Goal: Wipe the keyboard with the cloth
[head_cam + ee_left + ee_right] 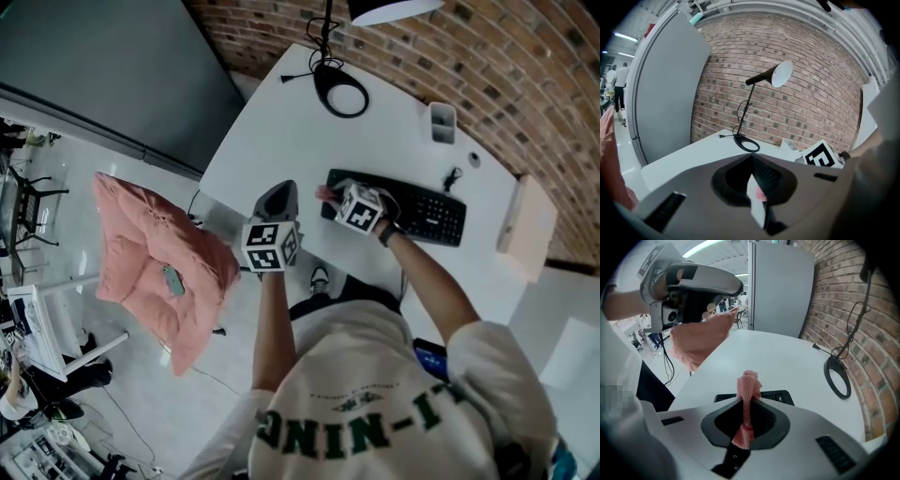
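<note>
The person's shirt (375,412) is filling the bottom of the head view, with both forearms reaching out over the table's (281,141) near edge. The left gripper (278,195) is hovering over that edge, just off the keyboard's (422,214) left end. The right gripper (330,197) is sitting at that left end, pinching the cloth (323,192), a small pink wad; whether it is touching the keys cannot be told. The keyboard is lying along the near edge, toward the right corner. A lamp base (342,94) is resting by the far edge, and a holder (442,122) is standing farther right along it. A cushion (159,262) is lying on a chair beyond the table's left edge.

In the left gripper view, the jaws are meeting at their tips with nothing held. Only a thin sliver of table and a speck of pink are showing through lower down. The lamp is standing ahead against the brick wall (811,108).

In the right gripper view, the jaws are clamping the cloth, which is sticking up past the tips in a narrow fold over the keyboard's end. The lamp base is lying ahead to the right. The left gripper is hanging at upper left, apart from the cloth.
</note>
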Available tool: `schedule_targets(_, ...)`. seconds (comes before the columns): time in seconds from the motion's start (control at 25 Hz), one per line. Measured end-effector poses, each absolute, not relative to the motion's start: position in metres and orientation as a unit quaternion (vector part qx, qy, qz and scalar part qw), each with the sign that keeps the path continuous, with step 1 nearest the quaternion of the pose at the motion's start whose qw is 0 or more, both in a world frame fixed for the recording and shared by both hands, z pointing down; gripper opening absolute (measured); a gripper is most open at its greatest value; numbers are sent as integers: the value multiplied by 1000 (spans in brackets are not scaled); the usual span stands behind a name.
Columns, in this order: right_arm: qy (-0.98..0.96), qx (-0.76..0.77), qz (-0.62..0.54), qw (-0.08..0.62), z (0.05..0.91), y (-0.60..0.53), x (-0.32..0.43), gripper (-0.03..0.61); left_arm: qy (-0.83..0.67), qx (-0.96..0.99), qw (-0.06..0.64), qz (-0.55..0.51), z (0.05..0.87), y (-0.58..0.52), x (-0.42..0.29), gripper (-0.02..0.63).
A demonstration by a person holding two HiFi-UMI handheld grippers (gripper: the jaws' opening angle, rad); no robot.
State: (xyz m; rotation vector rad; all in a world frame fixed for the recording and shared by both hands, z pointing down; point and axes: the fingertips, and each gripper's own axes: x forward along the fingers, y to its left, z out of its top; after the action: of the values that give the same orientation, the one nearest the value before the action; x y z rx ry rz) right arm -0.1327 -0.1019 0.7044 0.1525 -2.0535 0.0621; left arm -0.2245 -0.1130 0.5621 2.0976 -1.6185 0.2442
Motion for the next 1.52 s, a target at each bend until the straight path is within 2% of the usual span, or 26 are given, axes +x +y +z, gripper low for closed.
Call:
schedule_targets(0.64,-858,84,36,505,702,-98,-101,21,-569,783,236,90,557,-121,-190,2)
schedule_targets(1.52,-845,171,102,497,703,-91,8,21,-484,836,231,119,562,-130,-90,2)
